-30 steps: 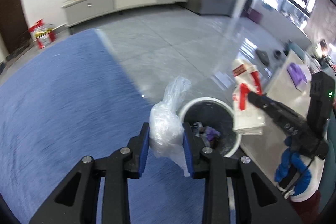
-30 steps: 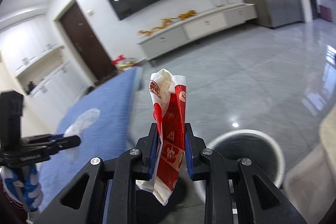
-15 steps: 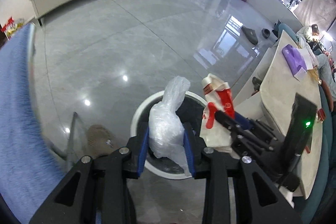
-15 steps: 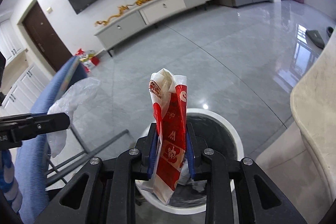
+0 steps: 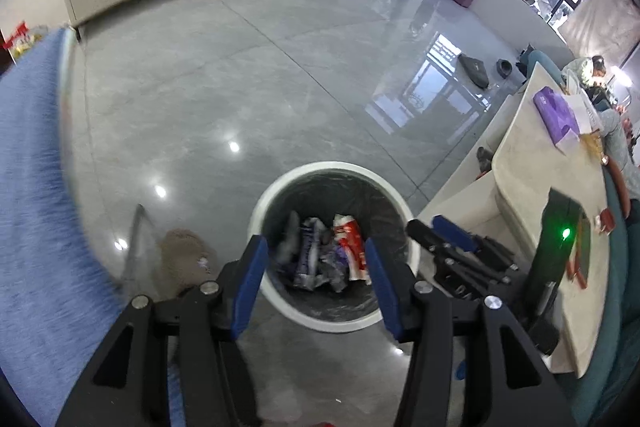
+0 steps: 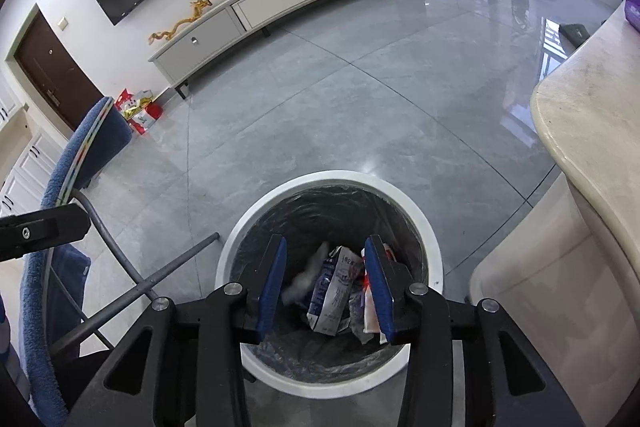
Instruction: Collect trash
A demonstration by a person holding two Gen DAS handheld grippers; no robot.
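A round white trash bin (image 5: 280, 183) with a dark liner stands on the grey floor, also seen in the right wrist view (image 6: 424, 219). Inside lie wrappers, among them the red-and-white packet (image 5: 350, 233) and a blurred clear plastic bag (image 6: 306, 279). My left gripper (image 5: 314, 277) is open and empty, right above the bin. My right gripper (image 6: 324, 279) is open and empty over the bin mouth; it also shows at the bin's right in the left wrist view (image 5: 436, 227).
A blue-covered table (image 5: 28, 187) with metal legs (image 6: 132, 287) stands left of the bin. A beige counter (image 5: 548, 211) with a purple pack (image 5: 556, 111) runs along the right. A long white cabinet (image 6: 276, 3) stands at the far wall.
Both grippers have opened over the bin. The clear plastic bag and the red-and-white packet have dropped out of the jaws into the bin.
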